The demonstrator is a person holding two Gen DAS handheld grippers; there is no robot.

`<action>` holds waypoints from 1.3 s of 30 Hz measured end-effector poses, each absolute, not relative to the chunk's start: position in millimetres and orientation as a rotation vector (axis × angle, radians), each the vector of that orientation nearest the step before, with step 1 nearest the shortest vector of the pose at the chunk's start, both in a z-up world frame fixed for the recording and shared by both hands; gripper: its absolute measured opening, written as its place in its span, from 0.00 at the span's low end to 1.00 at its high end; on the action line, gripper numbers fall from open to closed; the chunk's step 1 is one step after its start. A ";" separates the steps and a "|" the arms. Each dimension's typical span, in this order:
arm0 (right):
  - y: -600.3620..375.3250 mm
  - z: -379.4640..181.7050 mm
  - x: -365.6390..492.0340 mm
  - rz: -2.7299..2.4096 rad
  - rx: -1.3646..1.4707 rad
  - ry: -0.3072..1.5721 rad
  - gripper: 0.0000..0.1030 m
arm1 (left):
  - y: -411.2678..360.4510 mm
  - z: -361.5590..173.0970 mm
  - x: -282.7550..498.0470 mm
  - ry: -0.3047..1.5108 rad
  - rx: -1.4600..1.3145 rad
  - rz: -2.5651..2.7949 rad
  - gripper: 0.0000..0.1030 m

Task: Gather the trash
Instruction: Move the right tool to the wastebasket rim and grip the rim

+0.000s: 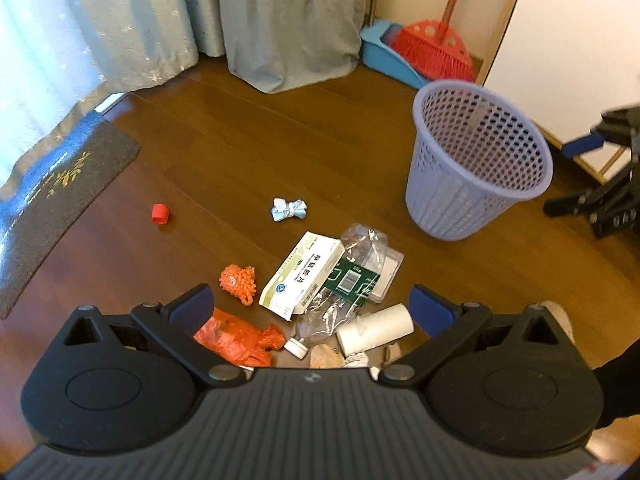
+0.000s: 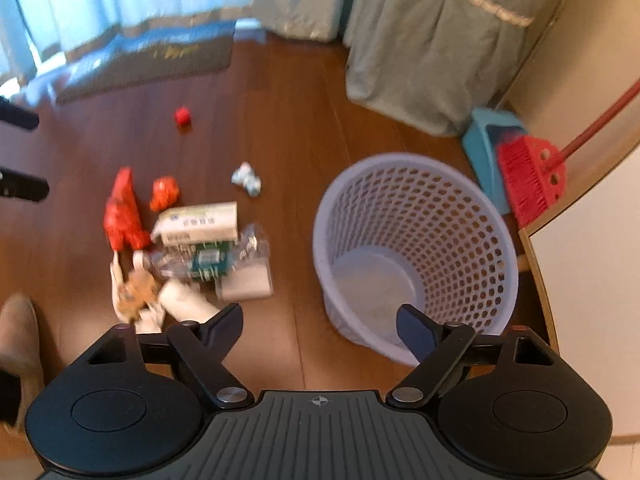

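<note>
We hold the left gripper (image 1: 312,306) above the trash pile (image 1: 320,292) on the wooden floor (image 1: 240,152), its jaws wide apart with nothing between them. The right gripper (image 2: 320,324) is also spread and empty, beside the lilac mesh basket (image 2: 416,248), which stands upright near the pile and has nothing inside.

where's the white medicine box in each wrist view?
Left wrist: box at lower centre, just beyond the open left tool, with orange mesh to its left.
Right wrist: box at left of centre, in the trash pile, ahead and left of the open right tool.
Shared landmark: lavender basket, right of the box in both.
</note>
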State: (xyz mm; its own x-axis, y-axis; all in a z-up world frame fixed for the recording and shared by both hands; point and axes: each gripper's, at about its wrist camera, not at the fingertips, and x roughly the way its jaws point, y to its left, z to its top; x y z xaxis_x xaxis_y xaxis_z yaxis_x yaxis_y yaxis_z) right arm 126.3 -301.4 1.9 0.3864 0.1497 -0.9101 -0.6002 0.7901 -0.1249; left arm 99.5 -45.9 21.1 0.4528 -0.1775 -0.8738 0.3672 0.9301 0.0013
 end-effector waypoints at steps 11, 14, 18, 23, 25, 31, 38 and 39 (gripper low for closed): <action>-312.4 -30.0 176.3 0.717 -0.599 1.180 0.62 | -55.8 2.8 125.8 1.088 0.182 -0.370 0.99; -317.5 -36.9 182.3 0.760 -0.604 1.195 0.60 | -56.9 -7.2 133.7 1.107 0.198 -0.369 0.99; -325.8 -37.6 191.8 0.783 -0.597 1.208 0.59 | -59.2 -9.0 140.2 1.106 0.193 -0.363 0.99; -332.1 -30.7 198.8 0.784 -0.636 1.195 0.59 | -59.5 2.7 136.8 1.076 0.180 -0.364 0.99; -331.7 -26.4 196.1 0.778 -0.664 1.171 0.59 | -56.2 8.6 133.2 1.066 0.169 -0.355 0.99; -323.5 -32.4 164.5 0.768 -0.673 1.118 0.57 | -33.2 23.7 120.8 1.055 0.119 -0.315 0.99; -324.1 -67.2 140.0 0.792 -0.625 1.017 0.50 | -13.8 12.1 126.8 1.073 0.135 -0.300 0.99; -323.8 -73.2 138.2 0.791 -0.643 0.982 0.49 | -13.9 8.3 129.2 1.076 0.144 -0.307 0.99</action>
